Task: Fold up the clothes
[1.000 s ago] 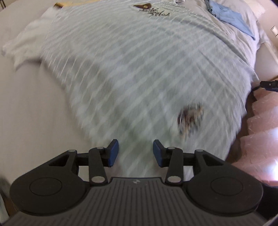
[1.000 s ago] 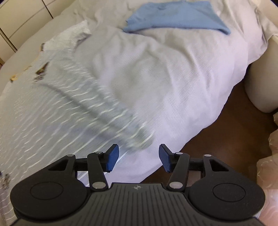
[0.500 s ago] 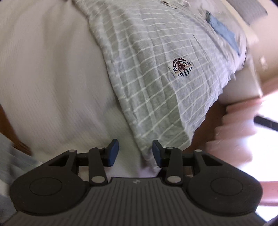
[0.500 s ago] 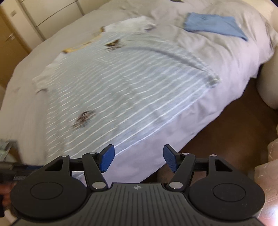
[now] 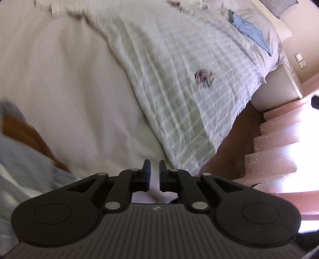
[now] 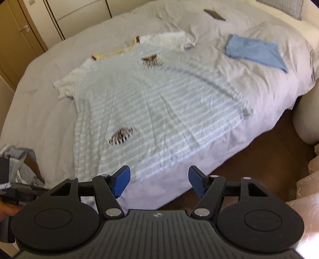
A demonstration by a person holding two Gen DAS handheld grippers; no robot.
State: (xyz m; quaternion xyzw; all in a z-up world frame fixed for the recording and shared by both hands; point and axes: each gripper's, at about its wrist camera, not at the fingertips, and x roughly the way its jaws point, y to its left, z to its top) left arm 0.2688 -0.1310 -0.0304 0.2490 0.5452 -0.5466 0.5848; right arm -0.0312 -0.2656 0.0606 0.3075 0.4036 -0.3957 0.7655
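Left gripper (image 5: 154, 175) narrowed; one striped shirt (image 6: 151, 111), one blue garment (image 6: 255, 50).

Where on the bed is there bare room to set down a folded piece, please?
Bare bedcover lies left of the striped shirt, and between the shirt and the blue folded cloth. The near edge is crowded: the shirt's hem reaches it. A dark flat thing lies far back.

White-covered bed (image 6: 49, 111), brown floor (image 6: 275, 159), cream wardrobe doors (image 6: 65, 16), pink curtain (image 5: 279, 143)
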